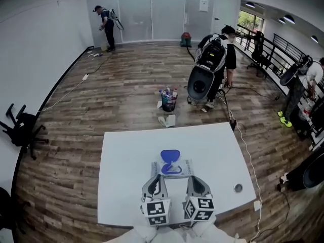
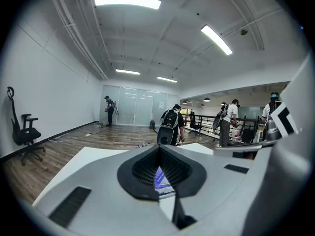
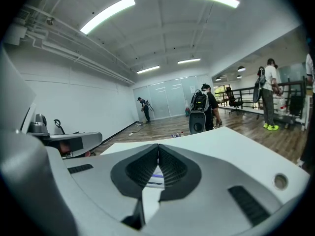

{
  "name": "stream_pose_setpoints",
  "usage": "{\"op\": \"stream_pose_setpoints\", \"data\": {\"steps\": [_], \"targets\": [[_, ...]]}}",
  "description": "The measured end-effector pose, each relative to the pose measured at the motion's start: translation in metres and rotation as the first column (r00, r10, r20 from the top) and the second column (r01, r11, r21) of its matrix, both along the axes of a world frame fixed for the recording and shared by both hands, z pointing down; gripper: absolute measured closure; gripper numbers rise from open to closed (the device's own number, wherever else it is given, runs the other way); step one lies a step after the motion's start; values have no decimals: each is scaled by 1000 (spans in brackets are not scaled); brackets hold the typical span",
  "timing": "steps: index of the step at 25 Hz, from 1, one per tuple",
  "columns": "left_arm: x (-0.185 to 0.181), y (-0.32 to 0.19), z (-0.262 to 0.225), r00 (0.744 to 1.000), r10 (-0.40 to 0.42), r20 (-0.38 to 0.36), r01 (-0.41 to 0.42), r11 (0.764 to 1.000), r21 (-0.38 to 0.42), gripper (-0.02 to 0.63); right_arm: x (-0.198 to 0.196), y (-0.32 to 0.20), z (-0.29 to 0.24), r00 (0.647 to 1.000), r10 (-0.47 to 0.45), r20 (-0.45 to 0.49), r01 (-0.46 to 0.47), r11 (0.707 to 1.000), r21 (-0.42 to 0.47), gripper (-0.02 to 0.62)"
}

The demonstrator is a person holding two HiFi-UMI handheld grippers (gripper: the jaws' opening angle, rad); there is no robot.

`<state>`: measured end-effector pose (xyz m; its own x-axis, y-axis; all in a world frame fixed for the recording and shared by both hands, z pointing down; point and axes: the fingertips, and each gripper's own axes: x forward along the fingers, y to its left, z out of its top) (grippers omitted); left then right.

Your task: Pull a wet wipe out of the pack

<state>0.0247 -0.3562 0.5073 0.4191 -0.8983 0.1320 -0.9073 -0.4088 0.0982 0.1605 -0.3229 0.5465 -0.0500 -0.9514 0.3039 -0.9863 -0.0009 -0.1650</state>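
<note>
Left claw [image 1: 159, 172], right claw [image 1: 193, 180] closed | wipe pack [image 1: 174, 167] ahead | round disc [image 1: 238, 188] rightward

Pack [image 1: 176, 167] on table [image 1: 126, 176], mid-width, toward near edge. Left gripper [image 1: 157, 180] and right gripper [image 1: 194, 181] side by side on near side of pack, one at each near corner; contact with pack cannot be told. Disc [image 1: 238, 188] on table, right of right gripper, near right edge. On floor beyond far edge: paper [image 1: 168, 120], bucket [image 1: 168, 99] just behind it. Person with backpack [image 1: 216, 59] right of bucket. Chair [image 1: 20, 130] far left, by wall.
</note>
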Motion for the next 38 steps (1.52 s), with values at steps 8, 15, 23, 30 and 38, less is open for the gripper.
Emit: {"op": "stream_pose_setpoints", "data": {"steps": [8,15,23,30,38], "targets": [[11,-1,6,1000,6,27,-5,999,-38,606,1,-8,10,999,-36,6,37,999,-37,586],[7,3,9,999,-15,41,17,998,-54,606,-3,-18,14,997,-75,17,76,997,-27,586],[2,5,22,996,-52,69,57,995,-77,606,-7,-29,26,989,-132,60,134,990,-32,584],[-10,1,26,991,-101,88,109,990,-88,605,-10,-44,36,985,-153,82,157,986,-46,581],[-25,-2,32,984,-145,103,157,982,-110,606,-14,-61,51,980,-167,107,175,982,-70,548]]}}
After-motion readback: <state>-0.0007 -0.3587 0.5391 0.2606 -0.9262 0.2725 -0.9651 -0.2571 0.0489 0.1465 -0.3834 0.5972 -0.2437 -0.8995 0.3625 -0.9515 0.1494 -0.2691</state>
